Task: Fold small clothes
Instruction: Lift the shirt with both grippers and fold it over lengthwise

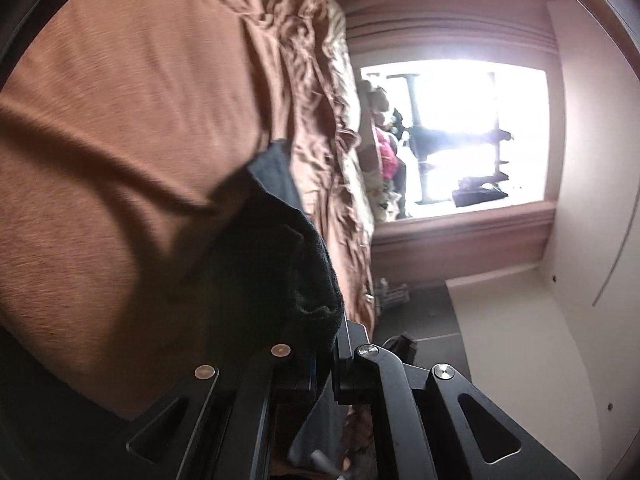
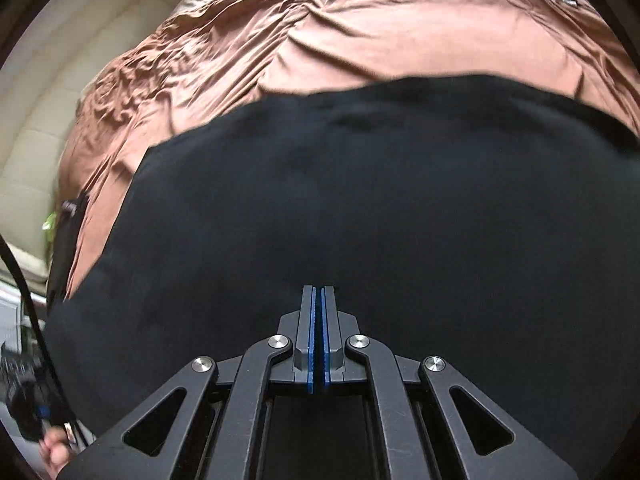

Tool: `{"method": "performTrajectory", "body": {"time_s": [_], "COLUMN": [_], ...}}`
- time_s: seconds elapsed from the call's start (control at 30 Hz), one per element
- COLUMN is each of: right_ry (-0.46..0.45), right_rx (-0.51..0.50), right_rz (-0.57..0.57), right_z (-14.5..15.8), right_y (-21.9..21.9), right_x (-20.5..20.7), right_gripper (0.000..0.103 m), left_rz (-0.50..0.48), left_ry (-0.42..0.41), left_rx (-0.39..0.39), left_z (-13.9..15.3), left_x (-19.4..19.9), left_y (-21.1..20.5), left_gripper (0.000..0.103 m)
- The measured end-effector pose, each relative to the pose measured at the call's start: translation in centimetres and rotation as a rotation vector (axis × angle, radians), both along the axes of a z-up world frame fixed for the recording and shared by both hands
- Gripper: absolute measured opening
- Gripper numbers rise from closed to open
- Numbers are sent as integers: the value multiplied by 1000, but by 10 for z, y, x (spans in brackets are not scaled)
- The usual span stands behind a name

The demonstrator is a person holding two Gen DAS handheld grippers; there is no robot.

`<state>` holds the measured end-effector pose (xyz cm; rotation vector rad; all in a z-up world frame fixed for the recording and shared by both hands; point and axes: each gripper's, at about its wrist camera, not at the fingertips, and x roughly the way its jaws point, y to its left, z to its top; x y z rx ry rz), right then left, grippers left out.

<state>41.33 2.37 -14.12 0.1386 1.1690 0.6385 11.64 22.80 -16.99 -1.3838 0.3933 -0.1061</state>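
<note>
A black garment (image 2: 340, 200) lies spread on a brown bedsheet (image 2: 320, 40). My right gripper (image 2: 319, 292) is shut and empty, its blue-padded fingers pressed together just above the cloth. In the left wrist view, which is rolled sideways, my left gripper (image 1: 324, 336) is shut on a bunched edge of the black garment (image 1: 280, 260), which hides the fingertips and is lifted off the brown sheet (image 1: 120, 120).
A bright window (image 1: 472, 132) with dark furniture before it is far off in the left view. A cream padded headboard (image 2: 40, 120) borders the bed at left. A hand (image 2: 56, 452) and black cable (image 2: 28, 280) show at lower left.
</note>
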Motion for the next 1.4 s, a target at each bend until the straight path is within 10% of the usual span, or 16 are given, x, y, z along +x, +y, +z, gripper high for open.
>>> {"method": "performTrajectory", "body": {"time_s": [1.07, 1.4], "right_ry": [78, -33], "right_rx": [193, 219], "right_rz": [47, -38], "right_z": [-21, 4], "right_y": [-62, -130], "right_x": [-114, -120], "right_gripper": [0, 0], "left_rz": [-228, -317], "left_ry": [-148, -173], "left_rx": [165, 205], "left_z": [115, 142], "left_x": [90, 121], "left_y": [-74, -114], "left_gripper": [4, 4]}}
